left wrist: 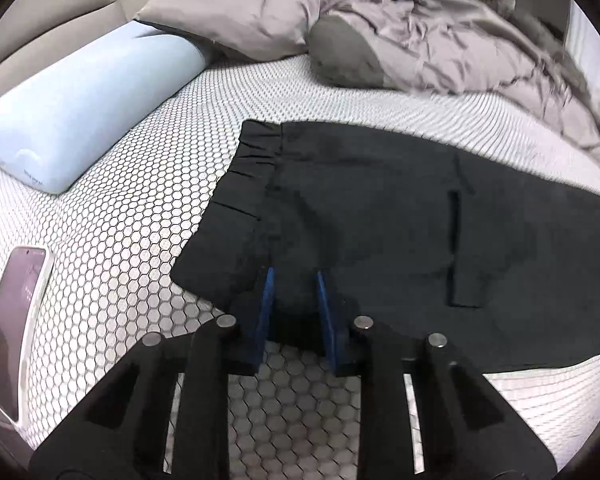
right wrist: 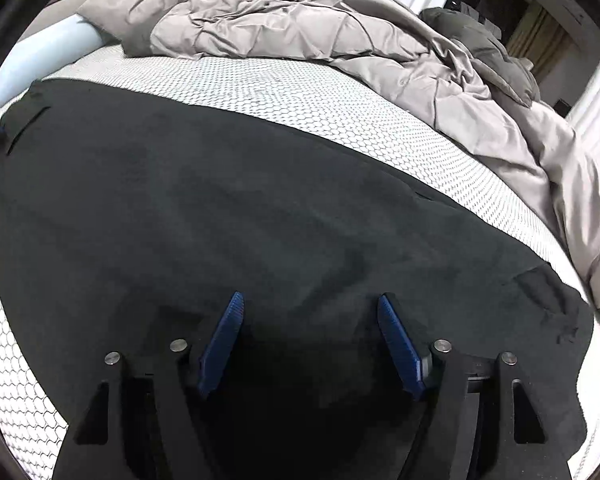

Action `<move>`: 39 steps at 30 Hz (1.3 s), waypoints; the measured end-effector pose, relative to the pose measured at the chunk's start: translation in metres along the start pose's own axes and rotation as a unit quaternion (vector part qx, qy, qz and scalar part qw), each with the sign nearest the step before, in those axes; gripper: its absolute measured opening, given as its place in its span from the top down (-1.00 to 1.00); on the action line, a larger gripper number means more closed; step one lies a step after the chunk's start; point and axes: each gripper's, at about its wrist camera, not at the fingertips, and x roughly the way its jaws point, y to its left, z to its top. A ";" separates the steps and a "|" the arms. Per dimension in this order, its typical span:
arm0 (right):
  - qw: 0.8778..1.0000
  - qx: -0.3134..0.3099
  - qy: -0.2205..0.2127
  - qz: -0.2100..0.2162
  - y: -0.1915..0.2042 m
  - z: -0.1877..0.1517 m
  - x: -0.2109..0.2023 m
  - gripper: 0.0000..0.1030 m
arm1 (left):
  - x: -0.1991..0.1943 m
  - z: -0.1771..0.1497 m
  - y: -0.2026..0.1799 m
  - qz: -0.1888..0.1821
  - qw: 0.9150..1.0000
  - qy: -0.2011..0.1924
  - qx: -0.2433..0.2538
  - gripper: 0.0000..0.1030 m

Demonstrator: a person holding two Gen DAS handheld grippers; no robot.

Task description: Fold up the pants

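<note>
One pair of dark charcoal fabric pants (left wrist: 380,216) lies flat across the bed's white honeycomb-patterned mattress (left wrist: 140,216), elastic waistband toward the pale blue cylindrical bolster pillow (left wrist: 84,108). Left claw (left wrist: 294,280) sits at the near waist edge, blue pads partly spread, nothing pinched yet. Right claw (right wrist: 310,308) hovers wide apart over the legs. My read: grab both layers cleanly, lift evenly. One white-cased phone (left wrist: 18,328), one crumpled taupe duvet (left wrist: 420,32).

Indoor light, soft and even, fairly dim, w/ a cool cast. Strong fisheye bend and black vignette at edges in both views. Motion blur on the duvet (left wrist: 440,48) top right. Black pants (right wrist: 260,208) read nearly flat, folds barely show. No glare.
</note>
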 end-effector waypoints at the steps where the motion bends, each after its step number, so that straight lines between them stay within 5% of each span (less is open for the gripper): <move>1: 1.000 0.007 -0.003 0.003 -0.003 0.000 -0.001 -0.37 | -0.007 0.003 -0.004 -0.013 1.000 -0.008 0.001 0.59; 5: 0.999 0.015 -0.025 0.034 0.001 0.003 -0.010 -0.37 | -0.011 0.017 -0.034 -0.035 0.998 -0.019 0.055 0.34; 9: 0.998 -0.001 -0.028 0.053 0.012 0.003 -0.012 -0.37 | 0.050 0.029 -0.035 -0.048 0.998 0.047 0.019 0.34; 11: 0.998 -0.005 -0.018 0.054 0.012 0.001 -0.005 -0.37 | 0.051 0.032 -0.019 -0.064 0.997 0.042 -0.018 0.47; 13: 0.999 -0.003 -0.006 0.041 0.004 -0.003 0.000 -0.39 | 0.042 0.035 -0.005 -0.033 0.998 0.027 -0.040 0.49; 17: 0.998 0.039 0.014 -0.042 -0.037 -0.012 0.006 -0.48 | 0.032 0.036 0.007 -0.038 0.998 0.013 -0.057 0.50; 23: 0.999 0.052 -0.001 -0.004 -0.042 -0.016 -0.006 -0.48 | 0.032 0.052 -0.028 -0.084 0.996 -0.004 -0.025 0.45; 29: 1.000 0.018 -0.002 0.001 -0.024 -0.014 -0.004 -0.48 | 0.068 0.057 -0.008 -0.046 0.995 0.022 -0.091 0.59; 35: 0.999 0.049 0.002 0.007 -0.045 -0.021 -0.002 -0.49 | 0.017 0.050 -0.009 -0.023 0.994 -0.012 -0.103 0.55; 36: 0.999 0.053 0.000 0.009 -0.047 -0.022 -0.004 -0.49 | 0.002 0.045 -0.019 -0.034 0.995 -0.023 -0.094 0.52; 39: 0.998 0.060 -0.013 0.030 -0.048 -0.025 -0.016 -0.49 | -0.036 0.025 -0.059 -0.071 0.995 -0.044 -0.062 -0.16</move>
